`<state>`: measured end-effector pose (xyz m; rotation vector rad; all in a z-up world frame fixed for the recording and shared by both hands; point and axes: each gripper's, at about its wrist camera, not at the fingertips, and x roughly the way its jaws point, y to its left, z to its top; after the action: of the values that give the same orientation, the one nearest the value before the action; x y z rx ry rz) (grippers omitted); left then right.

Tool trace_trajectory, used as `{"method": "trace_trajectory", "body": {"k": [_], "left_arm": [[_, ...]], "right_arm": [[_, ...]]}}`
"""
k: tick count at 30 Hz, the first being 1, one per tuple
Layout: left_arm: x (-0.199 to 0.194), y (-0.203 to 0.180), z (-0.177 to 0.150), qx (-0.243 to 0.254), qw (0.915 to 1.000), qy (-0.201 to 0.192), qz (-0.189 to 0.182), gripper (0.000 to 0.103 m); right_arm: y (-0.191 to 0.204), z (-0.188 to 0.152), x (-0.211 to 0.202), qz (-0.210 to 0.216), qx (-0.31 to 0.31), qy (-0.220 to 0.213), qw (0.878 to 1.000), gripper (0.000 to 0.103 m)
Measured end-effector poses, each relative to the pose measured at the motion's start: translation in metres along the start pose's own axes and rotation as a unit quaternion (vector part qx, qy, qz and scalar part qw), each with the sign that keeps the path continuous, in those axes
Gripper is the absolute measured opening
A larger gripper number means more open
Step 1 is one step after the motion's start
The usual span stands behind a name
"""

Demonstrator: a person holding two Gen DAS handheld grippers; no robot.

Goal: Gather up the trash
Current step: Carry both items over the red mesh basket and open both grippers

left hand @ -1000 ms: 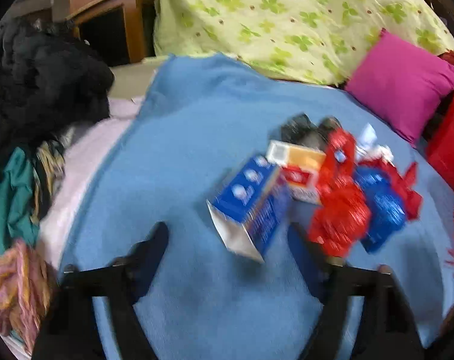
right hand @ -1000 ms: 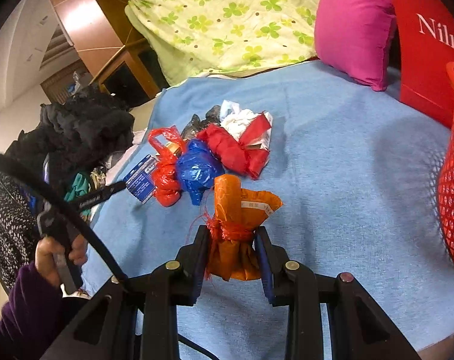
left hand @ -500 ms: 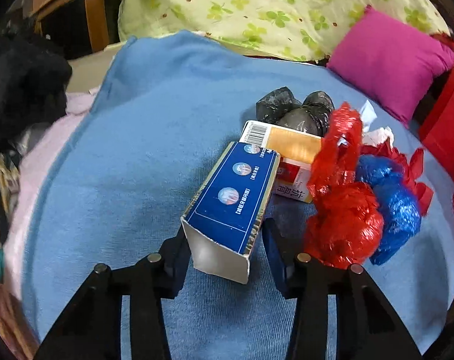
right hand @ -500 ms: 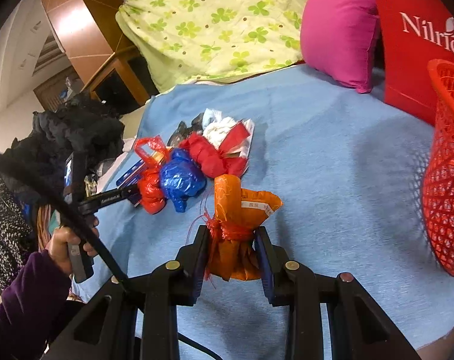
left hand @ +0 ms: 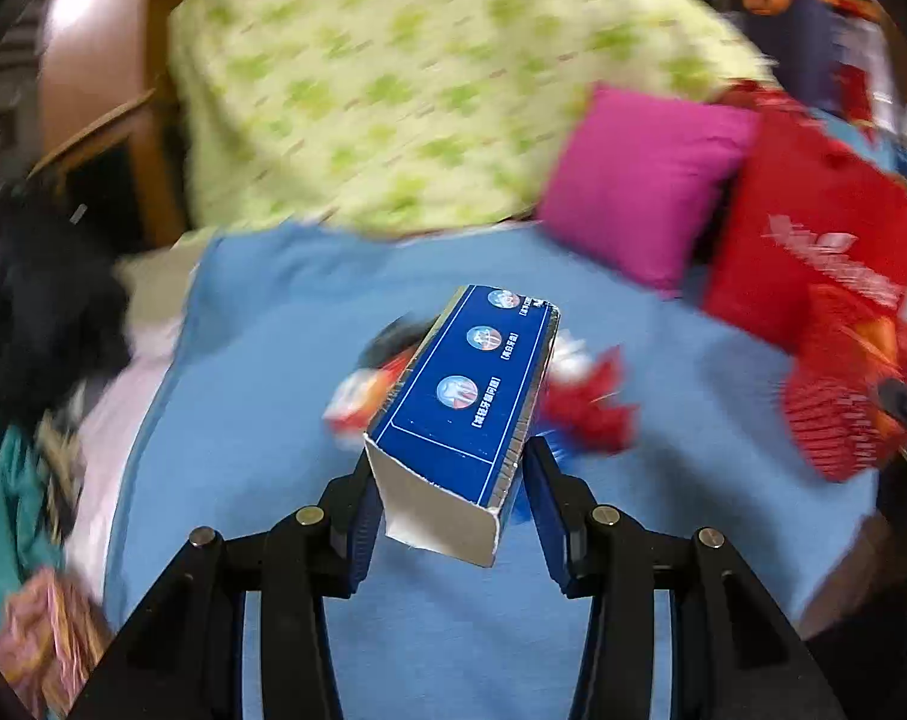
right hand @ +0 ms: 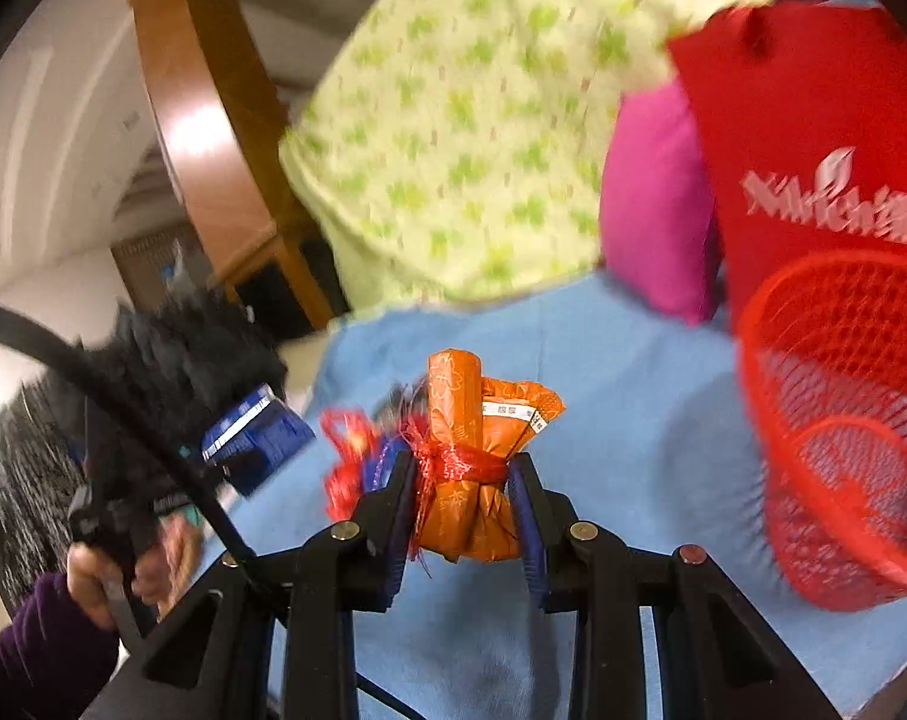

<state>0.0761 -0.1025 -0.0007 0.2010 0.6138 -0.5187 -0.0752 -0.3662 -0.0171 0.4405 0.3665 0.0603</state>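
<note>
My left gripper (left hand: 450, 483) is shut on a blue carton (left hand: 471, 396) and holds it above the blue blanket (left hand: 261, 360); the carton also shows in the right wrist view (right hand: 252, 435). My right gripper (right hand: 462, 501) is shut on an orange wrapper bundle (right hand: 474, 456) tied with red string, lifted off the blanket. The red mesh basket (right hand: 843, 420) stands to its right, open side toward me; it also shows in the left wrist view (left hand: 843, 396). A pile of red and blue trash bags (left hand: 585, 402) lies behind the carton, partly hidden.
A pink cushion (left hand: 639, 186), a red bag with white lettering (right hand: 813, 138) and a green-patterned quilt (left hand: 423, 78) line the back. Dark clothes (left hand: 27, 312) lie at the left. A wooden cabinet (right hand: 207, 120) stands behind.
My left gripper closed on the blue carton and lifted it off the blanket toward the right. My right gripper rose with the orange bundle and came nearer the red basket.
</note>
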Motion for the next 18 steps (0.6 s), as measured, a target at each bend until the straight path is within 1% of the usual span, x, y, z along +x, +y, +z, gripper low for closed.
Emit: {"method": "trace_trajectory", "body": {"k": [2, 3, 4, 6, 7, 9, 10, 12, 13, 14, 15, 16, 17, 18], "left_arm": [[-0.012, -0.035, 0.018, 0.027, 0.9989, -0.016, -0.036, 0.047], [-0.016, -0.058, 0.029, 0.039, 0.9973, -0.024, -0.058, 0.047], [-0.019, -0.071, 0.036, 0.045, 0.9959, -0.028, -0.074, 0.048], [-0.017, -0.115, 0.055, 0.059, 0.9901, -0.027, -0.125, 0.048], [-0.015, -0.134, 0.061, 0.065, 0.9879, -0.024, -0.139, 0.048], [-0.011, -0.17, 0.072, 0.078, 0.9826, -0.02, -0.168, 0.048], [-0.007, -0.192, 0.077, 0.09, 0.9795, -0.021, -0.179, 0.048], [-0.004, -0.225, 0.081, 0.107, 0.9754, -0.02, -0.192, 0.048], [0.003, -0.24, 0.083, 0.112, 0.973, -0.014, -0.201, 0.049], [0.009, -0.254, 0.085, 0.116, 0.9704, -0.006, -0.212, 0.049], [0.014, -0.267, 0.085, 0.122, 0.9682, 0.002, -0.219, 0.05], [0.022, -0.275, 0.084, 0.127, 0.9675, 0.007, -0.219, 0.052], [0.029, -0.286, 0.083, 0.13, 0.9668, 0.013, -0.22, 0.051], [0.034, -0.292, 0.083, 0.132, 0.9658, 0.018, -0.222, 0.052]], "right_arm": [[-0.012, 0.009, -0.023, -0.012, 0.022, -0.04, 0.999, 0.033], [-0.02, 0.014, -0.037, -0.023, 0.035, -0.064, 0.997, 0.033], [-0.028, 0.017, -0.048, -0.035, 0.044, -0.084, 0.995, 0.033], [-0.051, 0.023, -0.069, -0.07, 0.066, -0.118, 0.988, 0.033], [-0.066, 0.025, -0.078, -0.082, 0.087, -0.129, 0.984, 0.033], [-0.088, 0.025, -0.088, -0.089, 0.124, -0.139, 0.978, 0.033], [-0.103, 0.025, -0.095, -0.098, 0.147, -0.146, 0.973, 0.033], [-0.12, 0.024, -0.102, -0.109, 0.167, -0.153, 0.968, 0.034], [-0.131, 0.024, -0.107, -0.119, 0.179, -0.157, 0.964, 0.034], [-0.137, 0.023, -0.11, -0.121, 0.189, -0.16, 0.961, 0.035], [-0.148, 0.022, -0.114, -0.112, 0.211, -0.161, 0.958, 0.035], [-0.156, 0.021, -0.119, -0.106, 0.225, -0.162, 0.955, 0.036], [-0.161, 0.019, -0.12, -0.106, 0.235, -0.16, 0.953, 0.042], [-0.165, 0.019, -0.12, -0.107, 0.244, -0.157, 0.951, 0.053]]}}
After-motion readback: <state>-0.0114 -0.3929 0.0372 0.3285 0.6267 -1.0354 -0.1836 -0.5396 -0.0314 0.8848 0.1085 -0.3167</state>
